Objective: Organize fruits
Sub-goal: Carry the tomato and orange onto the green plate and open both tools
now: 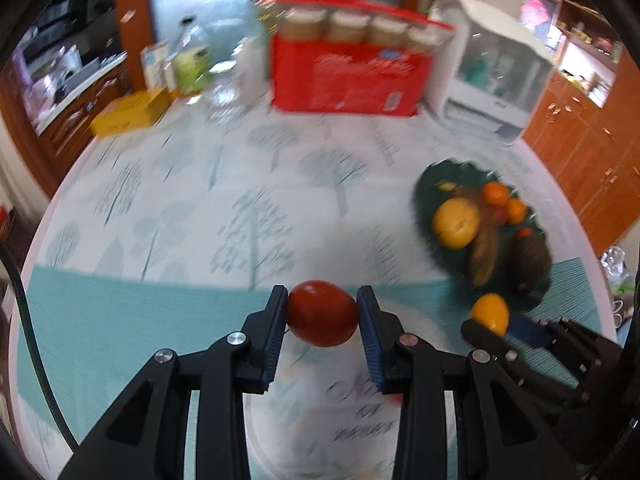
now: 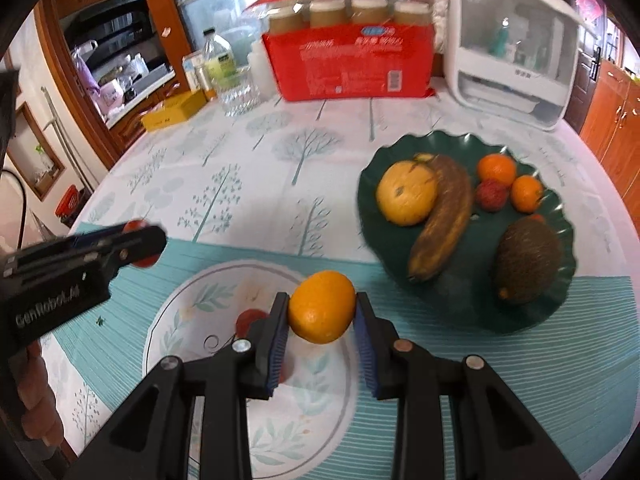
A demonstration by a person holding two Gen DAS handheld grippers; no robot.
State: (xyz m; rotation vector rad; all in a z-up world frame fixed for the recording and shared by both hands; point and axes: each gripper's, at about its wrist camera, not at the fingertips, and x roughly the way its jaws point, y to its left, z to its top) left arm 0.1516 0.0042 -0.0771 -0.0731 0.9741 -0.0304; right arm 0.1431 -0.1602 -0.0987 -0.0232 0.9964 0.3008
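Above the white plate (image 2: 168, 344), right gripper (image 2: 322, 312) clamping orange (image 2: 322, 306), left gripper (image 1: 322, 312) clamping tomato (image 1: 322, 312)

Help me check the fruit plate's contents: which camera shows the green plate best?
The right wrist view: the green plate lies sharp and whole there, each fruit distinct. The left wrist view shows it blurred, smaller, at the right edge.

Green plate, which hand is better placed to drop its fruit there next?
Right. The right gripper, holding the orange, is nearer the green plate; the left gripper, holding the tomato, is farther away.
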